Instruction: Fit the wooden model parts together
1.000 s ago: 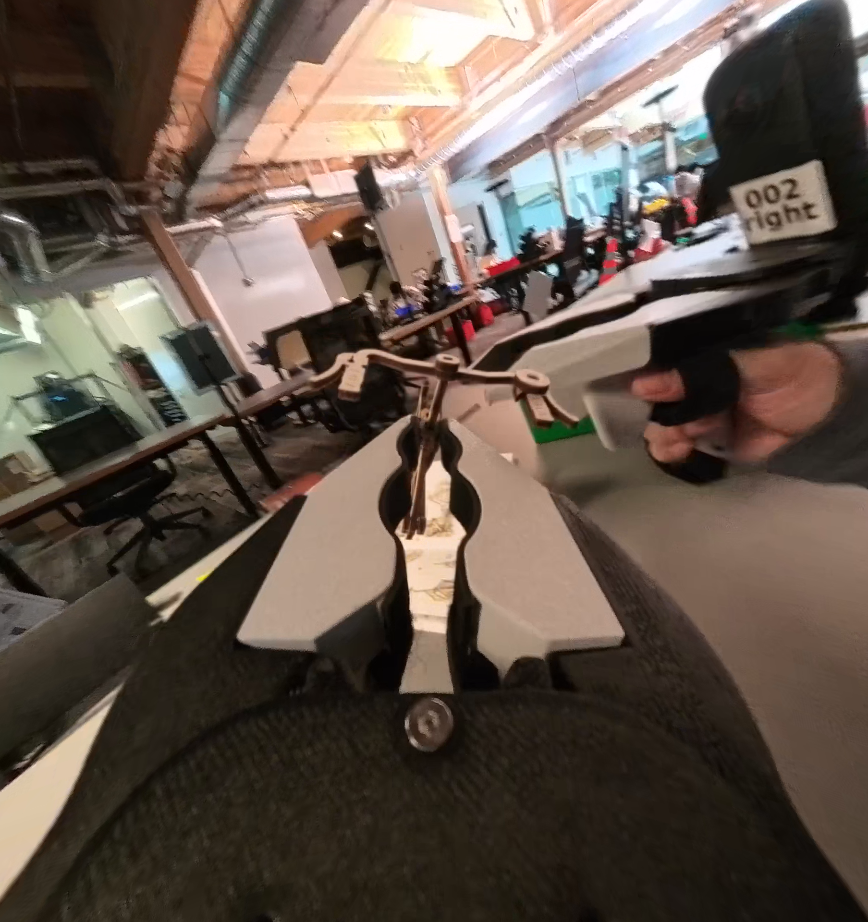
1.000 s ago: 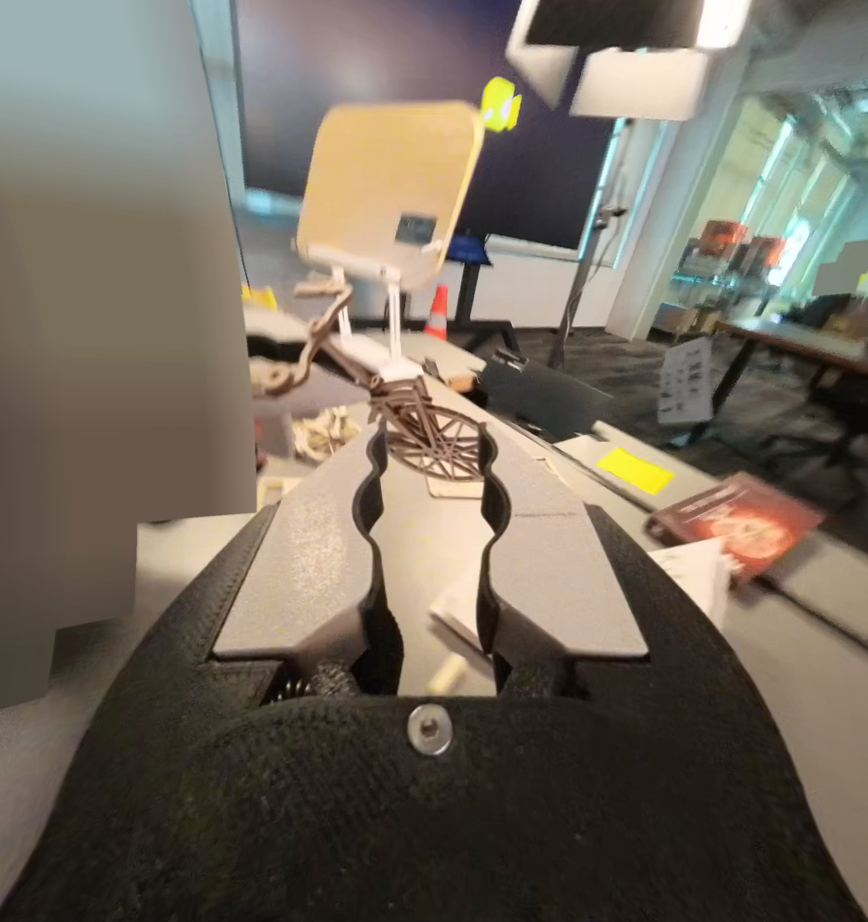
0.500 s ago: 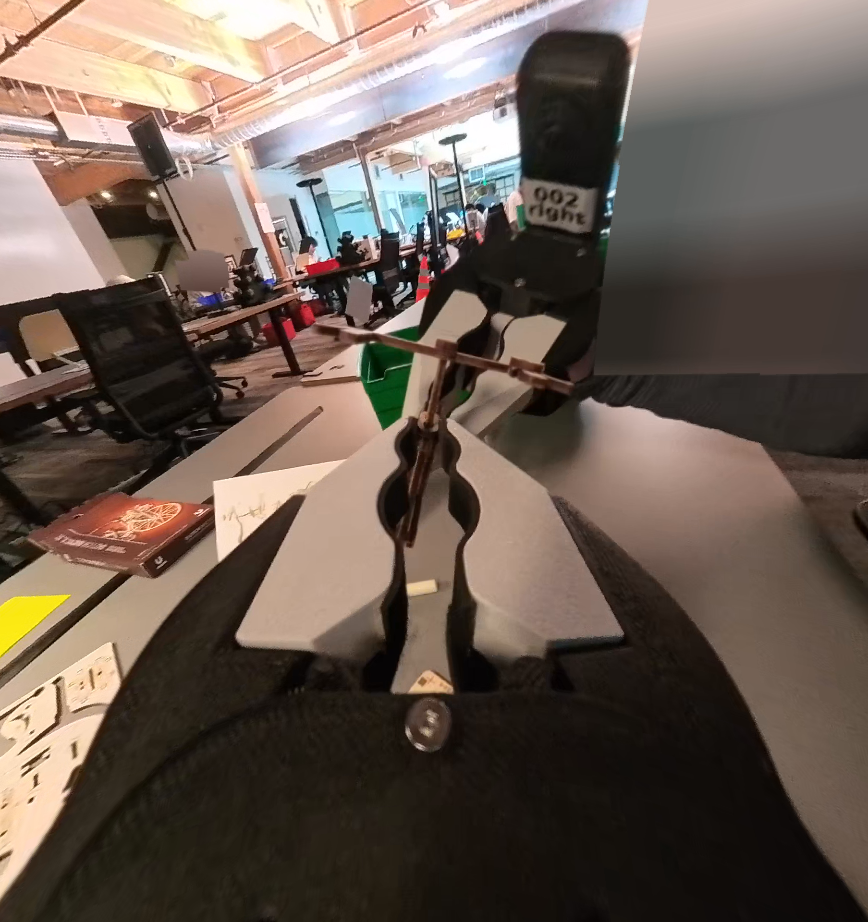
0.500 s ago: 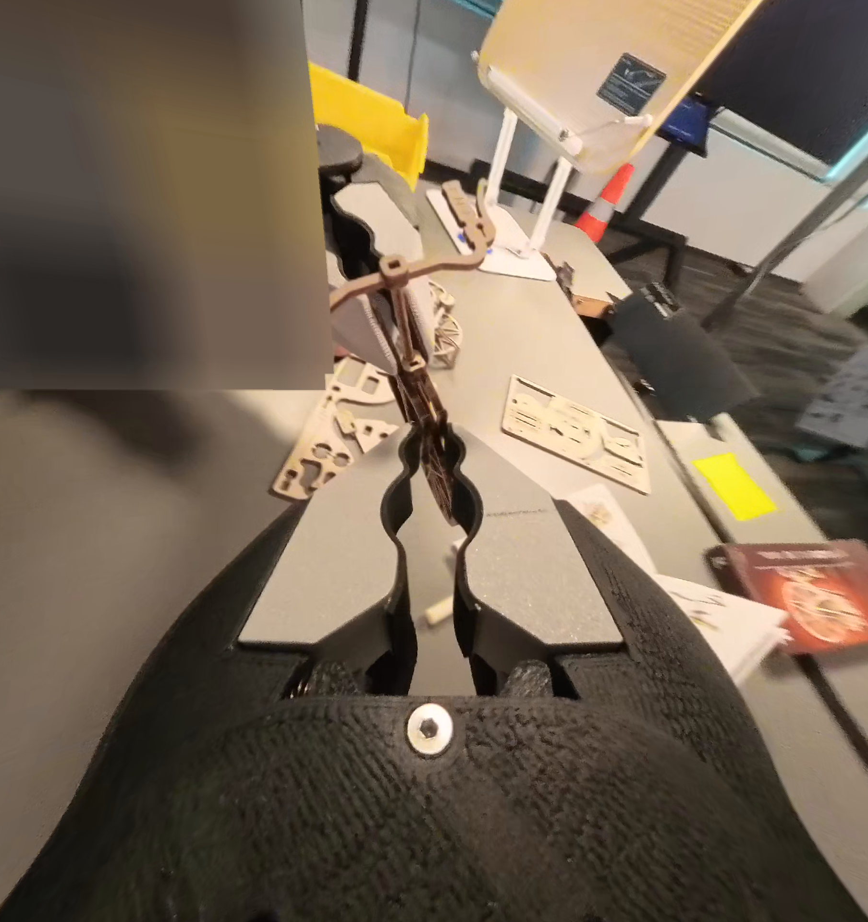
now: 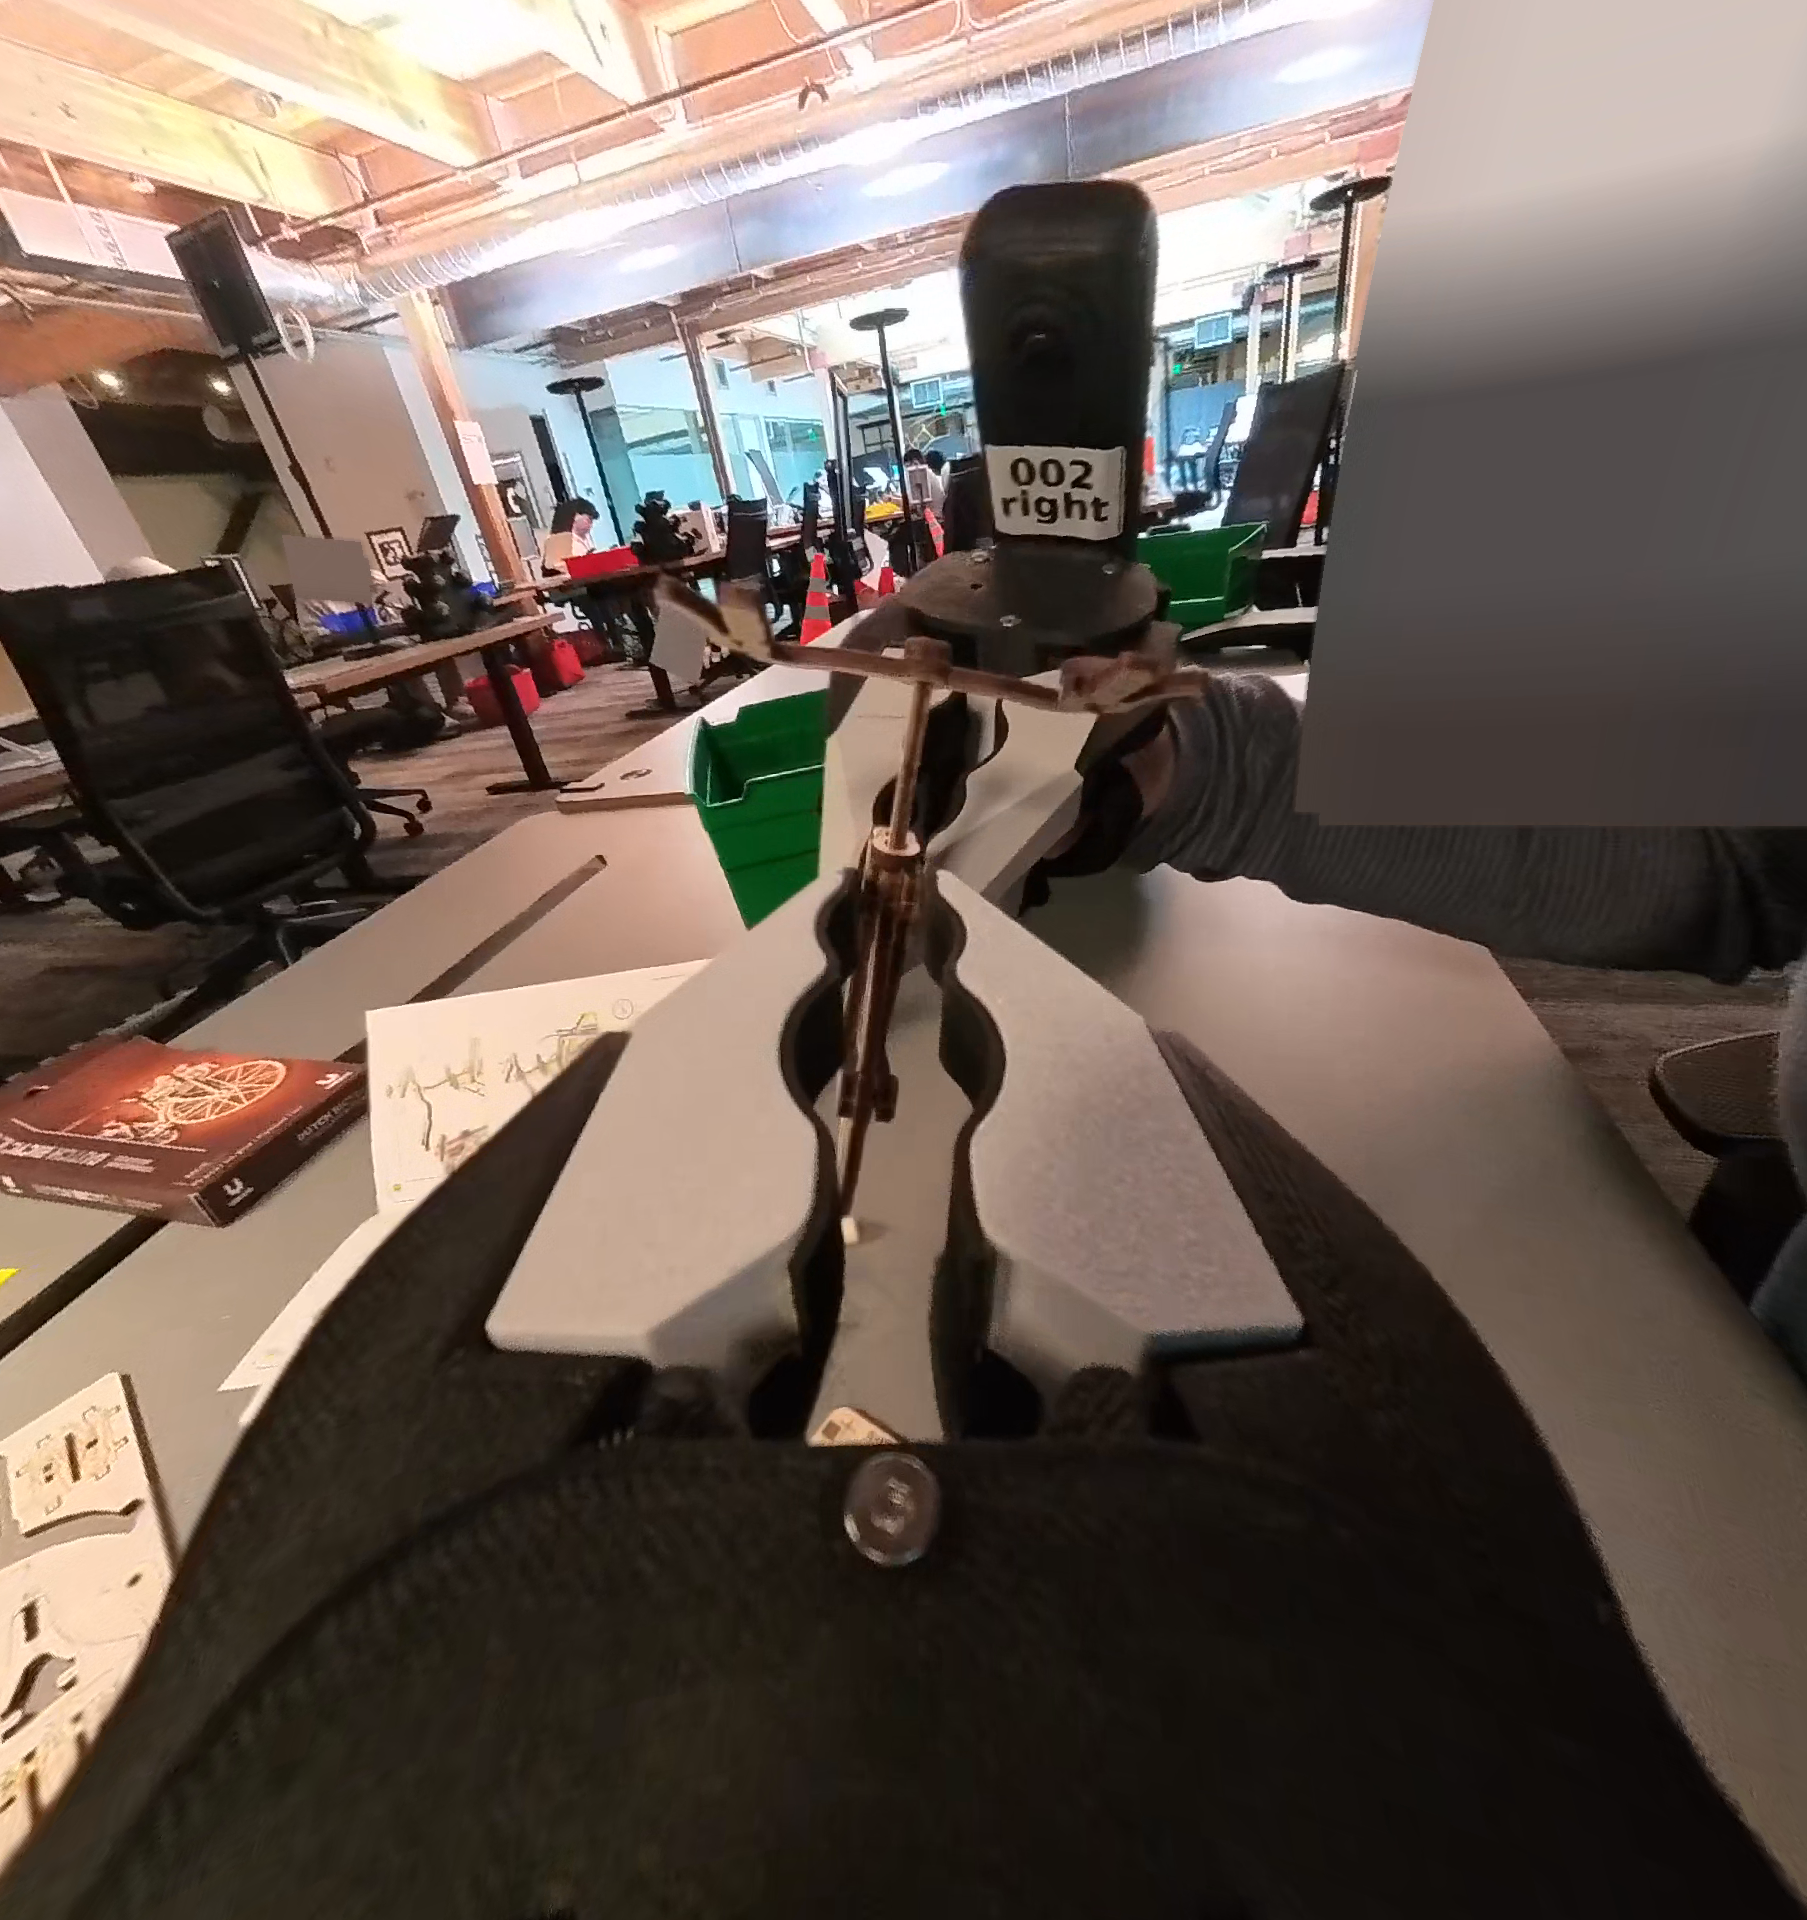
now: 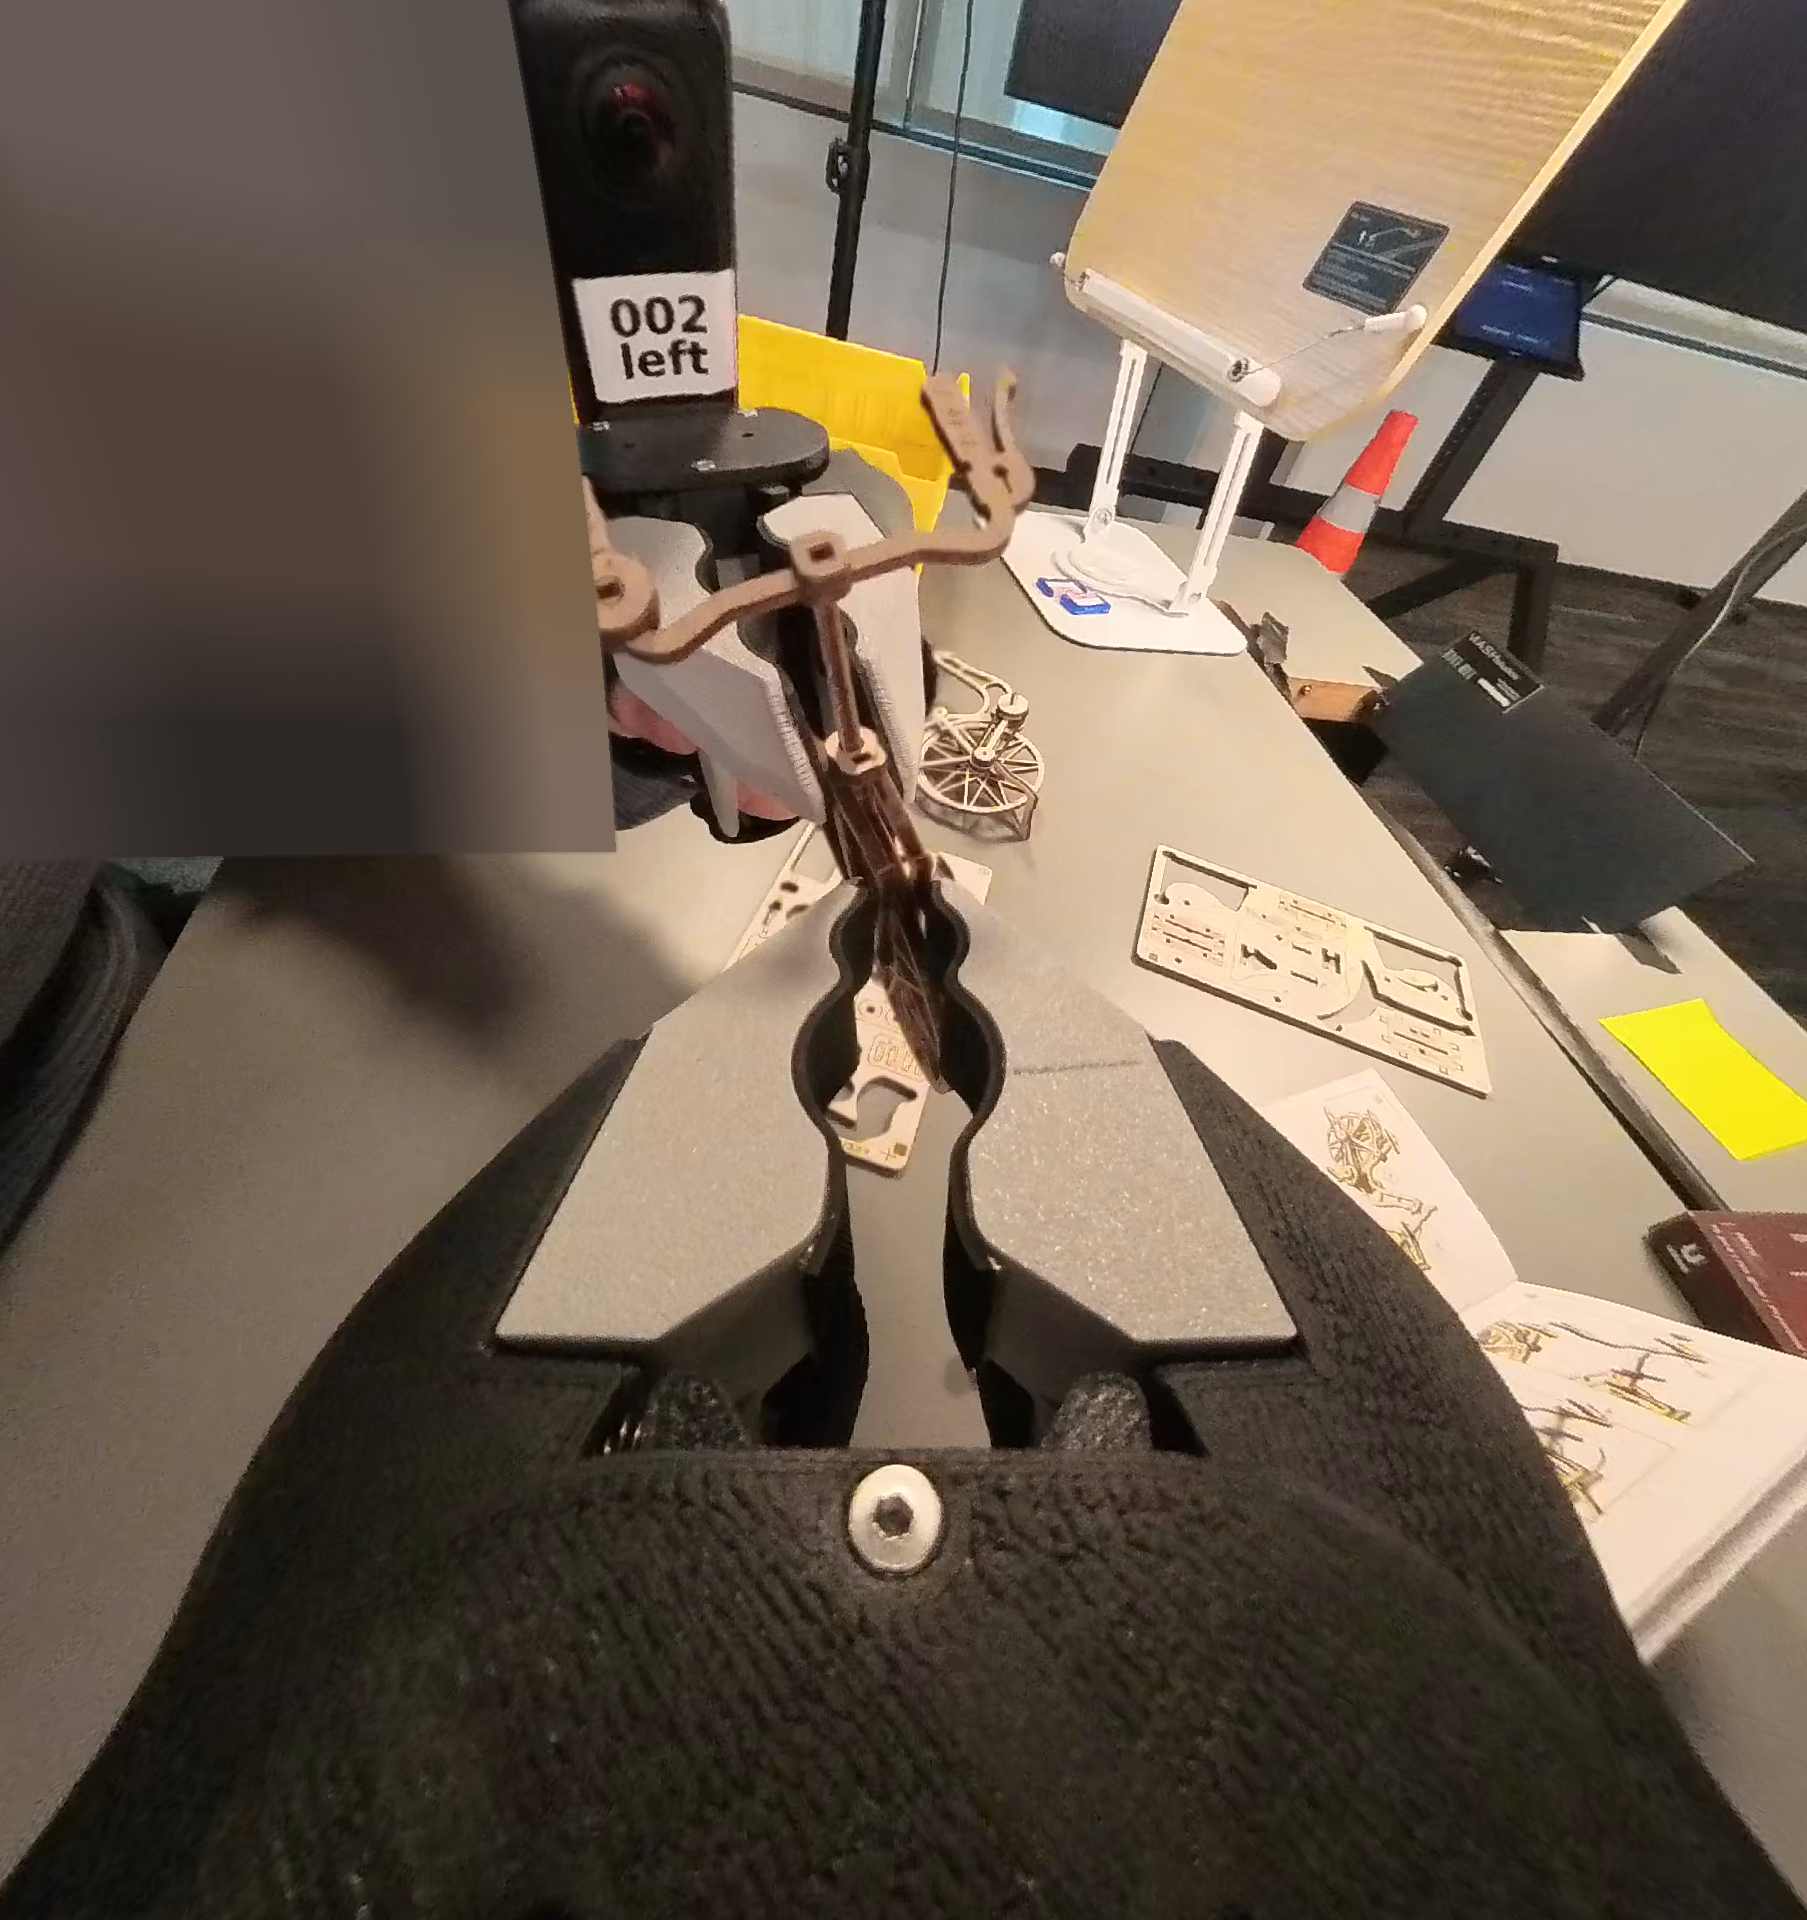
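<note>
Above the worktop (image 6: 1138, 831), my left tool (image 5: 883, 914) and right tool (image 6: 899, 914) both pinch the wooden bike front (image 6: 857, 769), its handlebar (image 5: 920, 670) on top. I think the frame (image 6: 982, 769) joins next, needing careful lining up.

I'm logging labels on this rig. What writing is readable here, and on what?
I won't quote wording; it stands on:
White sticker, black camera, left wrist view.
White sticker, black camera, right wrist view.
Dark red box: side print.
Dark card on tilted board: too small.
</note>
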A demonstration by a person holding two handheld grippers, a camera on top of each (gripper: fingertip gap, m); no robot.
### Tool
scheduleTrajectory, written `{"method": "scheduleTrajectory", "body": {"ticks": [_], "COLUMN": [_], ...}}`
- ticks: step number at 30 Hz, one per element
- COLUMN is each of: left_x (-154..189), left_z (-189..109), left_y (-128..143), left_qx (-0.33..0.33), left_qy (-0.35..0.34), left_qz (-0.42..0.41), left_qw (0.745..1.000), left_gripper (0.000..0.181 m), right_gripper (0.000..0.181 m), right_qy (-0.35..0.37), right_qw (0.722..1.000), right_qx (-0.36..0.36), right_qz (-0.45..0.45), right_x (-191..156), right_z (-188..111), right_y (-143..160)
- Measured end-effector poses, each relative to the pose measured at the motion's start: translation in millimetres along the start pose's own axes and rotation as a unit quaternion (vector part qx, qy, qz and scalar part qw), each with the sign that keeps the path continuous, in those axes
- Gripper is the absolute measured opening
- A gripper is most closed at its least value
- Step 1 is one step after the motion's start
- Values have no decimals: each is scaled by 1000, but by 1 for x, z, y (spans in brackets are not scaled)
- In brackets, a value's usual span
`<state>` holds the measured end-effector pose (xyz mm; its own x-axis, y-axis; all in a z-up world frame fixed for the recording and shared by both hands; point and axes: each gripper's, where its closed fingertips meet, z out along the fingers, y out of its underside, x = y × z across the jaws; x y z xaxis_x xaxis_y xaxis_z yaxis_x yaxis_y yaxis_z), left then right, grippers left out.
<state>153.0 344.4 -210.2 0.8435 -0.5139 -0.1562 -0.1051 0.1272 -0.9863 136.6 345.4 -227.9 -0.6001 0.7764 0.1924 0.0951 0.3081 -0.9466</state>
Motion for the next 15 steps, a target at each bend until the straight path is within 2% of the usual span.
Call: {"method": "scheduleTrajectory", "body": {"ticks": [2, 3, 6, 9, 12, 15], "left_x": [-2, -6, -28, -48, -55, -55], "left_z": [-1, -3, -14, -26, -31, -32], "left_y": [0, 0, -1, 1, 4, 7], "left_qx": [-3, -6, 7, 17, 20, 17], "left_qy": [-1, -12, -72, -118, -130, -126], "left_qz": [-3, -3, -2, -14, -20, -24], "left_qw": [1000, 1000, 997, 993, 991, 992], "left_gripper": [9, 9, 9, 9, 9, 9], "right_gripper": [11, 21, 23, 20, 21, 18], "right_qy": [10, 28, 74, 10, -5, 19], "right_qw": [1000, 1000, 992, 976, 964, 966], "right_qx": [4, 4, -45, -150, -221, -212], "right_qz": [3, 10, 87, 157, 150, 148], "right_x": [2, 7, 23, -13, -43, -45], "right_z": [0, -3, -15, -3, 18, 34], "right_y": [0, 1, 35, 89, 130, 136]}}
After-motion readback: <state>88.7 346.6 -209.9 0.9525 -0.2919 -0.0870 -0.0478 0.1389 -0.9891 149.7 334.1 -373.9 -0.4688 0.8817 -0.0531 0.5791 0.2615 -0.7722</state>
